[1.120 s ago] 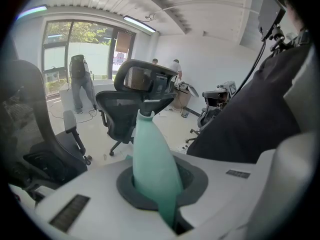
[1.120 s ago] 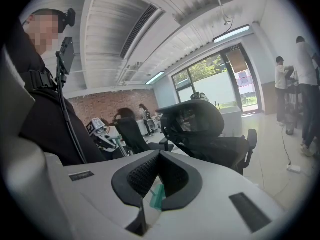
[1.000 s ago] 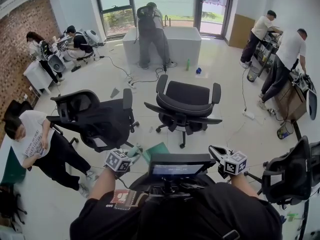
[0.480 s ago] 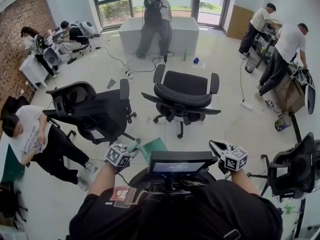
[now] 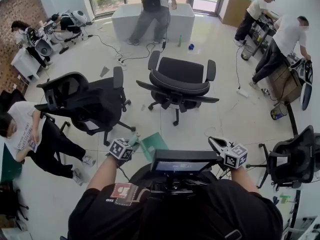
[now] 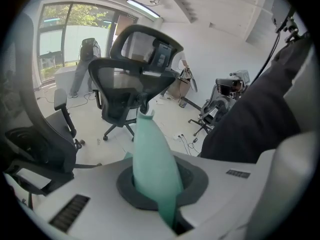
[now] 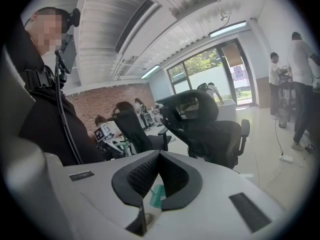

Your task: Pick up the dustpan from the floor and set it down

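A pale green dustpan (image 5: 154,144) hangs just ahead of me over the white floor, its pan pointing away. My left gripper (image 5: 132,144) is shut on its handle. In the left gripper view the green handle (image 6: 152,164) runs straight out between the two jaws, and the pan end is hidden behind it. My right gripper (image 5: 215,145) is held off to the right, apart from the dustpan. It is shut, with its tips (image 7: 159,156) meeting and nothing in them. A piece of the dustpan (image 7: 157,196) shows through the gap below those tips.
Black office chairs stand close: one ahead (image 5: 177,81), one ahead left (image 5: 85,101), one at the right (image 5: 295,161). A person sits at the far left (image 5: 25,134), others stand at a white counter (image 5: 152,19) and at the right wall. A cable and power strip (image 5: 241,92) lie on the floor.
My left gripper has sunk toward the floor with the dustpan still in it. The head view has tipped further down, so the chairs sit higher in the picture.
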`<state>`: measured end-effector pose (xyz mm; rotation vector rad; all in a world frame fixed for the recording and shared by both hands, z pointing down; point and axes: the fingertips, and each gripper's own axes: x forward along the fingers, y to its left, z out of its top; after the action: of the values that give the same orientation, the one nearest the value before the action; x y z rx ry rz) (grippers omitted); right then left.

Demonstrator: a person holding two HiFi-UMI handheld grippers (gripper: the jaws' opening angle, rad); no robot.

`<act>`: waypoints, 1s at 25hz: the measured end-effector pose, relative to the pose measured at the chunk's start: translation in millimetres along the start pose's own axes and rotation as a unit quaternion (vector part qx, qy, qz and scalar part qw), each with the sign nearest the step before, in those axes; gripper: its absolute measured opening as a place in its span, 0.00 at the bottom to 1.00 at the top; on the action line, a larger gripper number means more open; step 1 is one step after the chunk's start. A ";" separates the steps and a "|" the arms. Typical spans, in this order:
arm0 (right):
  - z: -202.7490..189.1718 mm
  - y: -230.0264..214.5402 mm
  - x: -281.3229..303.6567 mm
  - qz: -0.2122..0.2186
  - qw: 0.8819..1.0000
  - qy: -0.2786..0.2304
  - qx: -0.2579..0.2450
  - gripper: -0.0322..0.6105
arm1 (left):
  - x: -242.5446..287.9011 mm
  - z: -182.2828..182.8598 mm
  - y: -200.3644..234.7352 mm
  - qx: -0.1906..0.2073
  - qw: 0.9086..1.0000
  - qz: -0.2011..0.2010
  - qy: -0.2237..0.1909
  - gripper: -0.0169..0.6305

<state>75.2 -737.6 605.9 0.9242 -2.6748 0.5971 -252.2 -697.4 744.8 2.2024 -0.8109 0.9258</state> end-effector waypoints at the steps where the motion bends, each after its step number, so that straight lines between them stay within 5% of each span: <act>1: -5.0 -0.8 -0.1 -0.002 1.000 0.007 0.003 0.06 | 10.4 -5.2 4.0 -0.005 1.000 -0.001 0.004 0.06; 11: -48.0 -34.2 21.6 -0.042 0.996 0.049 0.056 0.06 | 155.7 -53.7 97.0 -0.026 0.999 0.014 0.044 0.06; 15: -72.8 -44.1 29.9 -0.063 0.993 0.070 0.070 0.06 | 204.1 -76.3 154.9 -0.056 0.996 0.048 0.053 0.06; 25: -113.1 -63.8 22.4 -0.092 0.987 0.096 0.089 0.06 | 257.7 -94.0 205.1 -0.079 0.996 0.046 0.012 0.07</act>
<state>109.5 -743.8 733.0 1.0868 -2.3642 0.8468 -291.0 -834.6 1056.2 2.0298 -0.9478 0.8985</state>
